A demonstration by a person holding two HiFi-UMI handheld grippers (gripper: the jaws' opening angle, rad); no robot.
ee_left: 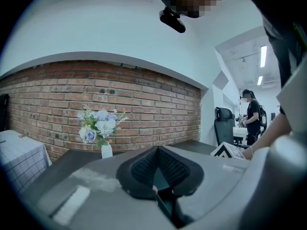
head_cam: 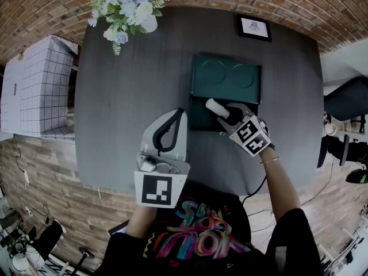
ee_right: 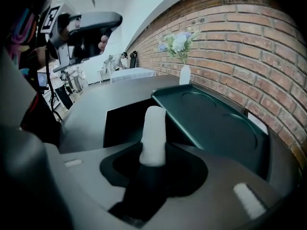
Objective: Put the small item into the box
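Note:
The small item is a white cylinder (head_cam: 216,107) (ee_right: 153,134). My right gripper (head_cam: 227,115) (ee_right: 153,163) is shut on its lower end and holds it upright just above the near edge of the dark green box (head_cam: 199,118) (ee_right: 125,123). The box's lid (head_cam: 227,76) (ee_right: 216,121) lies open behind it, with two round recesses. My left gripper (head_cam: 181,112) (ee_left: 157,150) hangs over the table to the left of the box. Its jaw tips meet with nothing between them.
The box stands on a dark grey table (head_cam: 126,108). A vase of flowers (head_cam: 129,7) (ee_left: 98,126) stands at the far left edge and a small framed picture (head_cam: 254,27) at the far right. A white gridded cloth (head_cam: 40,85) covers furniture to the left.

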